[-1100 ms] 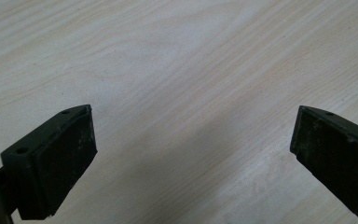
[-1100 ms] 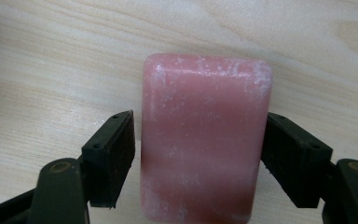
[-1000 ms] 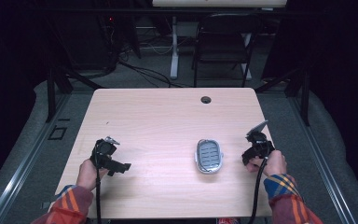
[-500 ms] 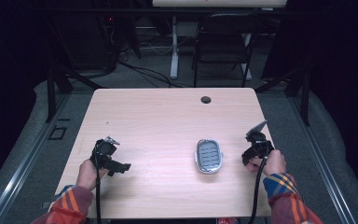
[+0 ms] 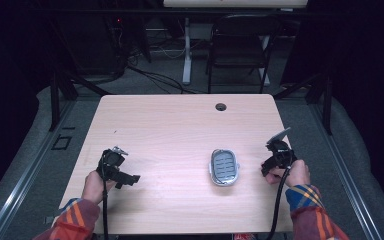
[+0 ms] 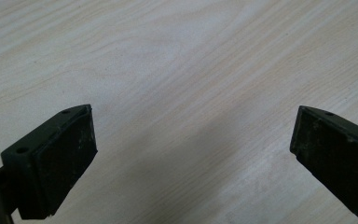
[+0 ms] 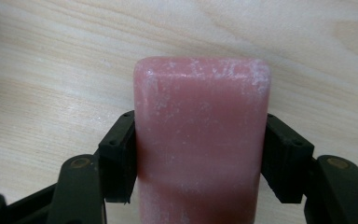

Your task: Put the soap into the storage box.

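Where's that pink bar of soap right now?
The pink soap bar sits clamped in the right hand-held gripper, near the table's right edge, right of the grey soap dish.

A light wooden table (image 5: 180,125) carries a round cable hole (image 5: 221,107) near its far edge. On the grey carpet behind it stands a black folding chair (image 5: 239,50), beside a white desk leg (image 5: 186,50), with dark cables (image 5: 150,75) trailing across the floor.

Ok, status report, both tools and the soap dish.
Left tool open, empty over bare table. Right tool shut on pink soap bar. Soap dish empty, mid-table, nothing in the way.
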Motion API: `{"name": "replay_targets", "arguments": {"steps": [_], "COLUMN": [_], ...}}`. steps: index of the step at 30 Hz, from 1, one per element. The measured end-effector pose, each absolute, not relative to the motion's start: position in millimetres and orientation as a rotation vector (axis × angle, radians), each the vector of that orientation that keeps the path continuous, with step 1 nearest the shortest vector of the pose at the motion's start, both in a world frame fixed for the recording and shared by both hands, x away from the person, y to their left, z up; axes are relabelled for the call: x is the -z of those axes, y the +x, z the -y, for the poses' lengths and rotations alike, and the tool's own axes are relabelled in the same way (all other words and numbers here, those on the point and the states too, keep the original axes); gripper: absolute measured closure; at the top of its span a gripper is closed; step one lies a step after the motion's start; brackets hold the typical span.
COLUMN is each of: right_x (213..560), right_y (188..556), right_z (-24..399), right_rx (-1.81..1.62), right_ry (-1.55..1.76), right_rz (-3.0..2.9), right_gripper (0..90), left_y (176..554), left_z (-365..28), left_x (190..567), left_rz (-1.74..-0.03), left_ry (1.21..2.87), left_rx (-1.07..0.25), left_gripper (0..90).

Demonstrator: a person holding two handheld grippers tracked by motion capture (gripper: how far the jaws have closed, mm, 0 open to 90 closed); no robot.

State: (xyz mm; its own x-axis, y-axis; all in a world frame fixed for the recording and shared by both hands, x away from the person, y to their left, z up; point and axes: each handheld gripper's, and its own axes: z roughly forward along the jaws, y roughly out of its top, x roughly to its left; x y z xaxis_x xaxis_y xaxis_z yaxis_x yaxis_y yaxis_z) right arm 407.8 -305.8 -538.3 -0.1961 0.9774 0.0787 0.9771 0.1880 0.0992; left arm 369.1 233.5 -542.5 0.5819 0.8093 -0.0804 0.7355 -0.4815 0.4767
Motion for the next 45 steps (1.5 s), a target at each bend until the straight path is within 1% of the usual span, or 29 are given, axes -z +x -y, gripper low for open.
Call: {"name": "replay_targets", "arguments": {"steps": [5,12,19,24,45], "right_x": [529.3,517.5,516.0,503.4,488.7], "right_y": [406.8,403.5,401.3,400.2,395.6], "right_z": [307.8,306.3,305.5,305.0,292.0], "right_rx": [-0.191,-0.289,-0.274,-0.266,-0.346], "right_ry": [1.970,1.984,1.976,1.951,1.903], "right_rz": [-2.429,-2.394,-2.417,-2.446,-2.487], "right_gripper": [37.2,37.2,37.1,37.2,37.2], "left_y": [369.1,369.6,369.4,370.2,369.4], "left_z": [-233.3,-232.8,-230.8,-231.3,-230.9], "left_x": [542.7,542.8,542.5,543.4,542.8], "left_rz": [-1.239,-1.228,-1.226,-1.227,-1.226], "left_ry": [2.345,2.351,2.355,2.356,2.359], "left_rx": [-0.215,-0.207,-0.207,-0.206,-0.206], "left_gripper": [0.2,0.2,0.2,0.2,0.3]}}
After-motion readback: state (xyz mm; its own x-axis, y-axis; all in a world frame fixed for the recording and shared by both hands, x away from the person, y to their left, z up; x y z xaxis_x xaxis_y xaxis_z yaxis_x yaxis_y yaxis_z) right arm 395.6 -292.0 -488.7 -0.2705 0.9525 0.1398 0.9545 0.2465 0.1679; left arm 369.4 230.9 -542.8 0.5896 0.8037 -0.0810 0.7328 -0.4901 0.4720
